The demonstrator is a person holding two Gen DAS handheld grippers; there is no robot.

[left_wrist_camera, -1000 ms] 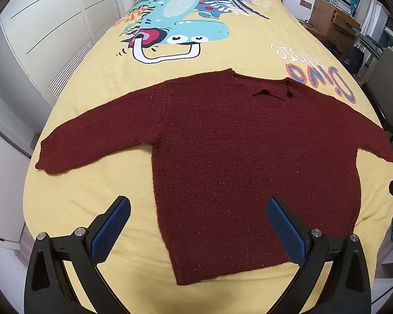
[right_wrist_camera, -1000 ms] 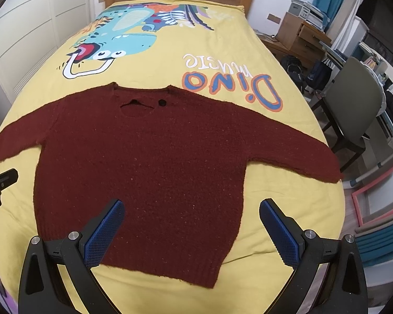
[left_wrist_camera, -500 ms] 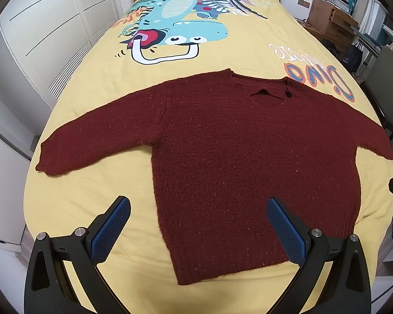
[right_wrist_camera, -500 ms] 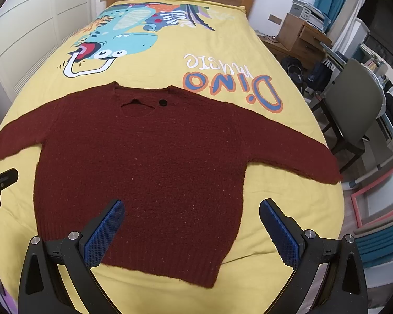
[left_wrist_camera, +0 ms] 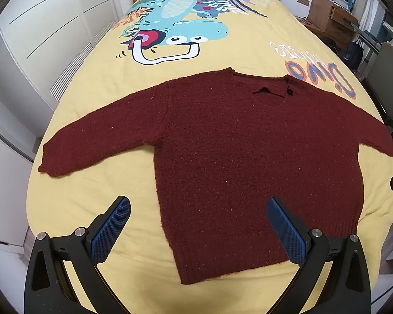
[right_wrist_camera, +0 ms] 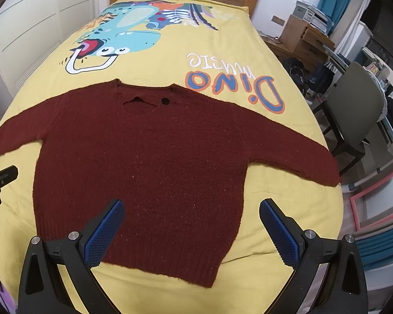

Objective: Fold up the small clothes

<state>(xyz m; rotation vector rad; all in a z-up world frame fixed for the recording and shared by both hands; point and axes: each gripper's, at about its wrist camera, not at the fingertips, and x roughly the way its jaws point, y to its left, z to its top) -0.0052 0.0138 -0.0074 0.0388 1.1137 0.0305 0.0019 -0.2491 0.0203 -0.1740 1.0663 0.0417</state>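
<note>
Left wrist view: sweater point(left_wrist_camera: 249, 157) unmoved, both tongs unchanged.

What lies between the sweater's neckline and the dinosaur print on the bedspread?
Only bare yellow bedspread. Nothing sits between the sweater neckline and the dinosaur print, and both wrist views show this.

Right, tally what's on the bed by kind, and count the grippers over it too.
Dark red knit sweater: 1
Yellow dinosaur bedspread: 1
Grippers, both open: 2 (left gripper, right gripper)
Total: 4
</note>
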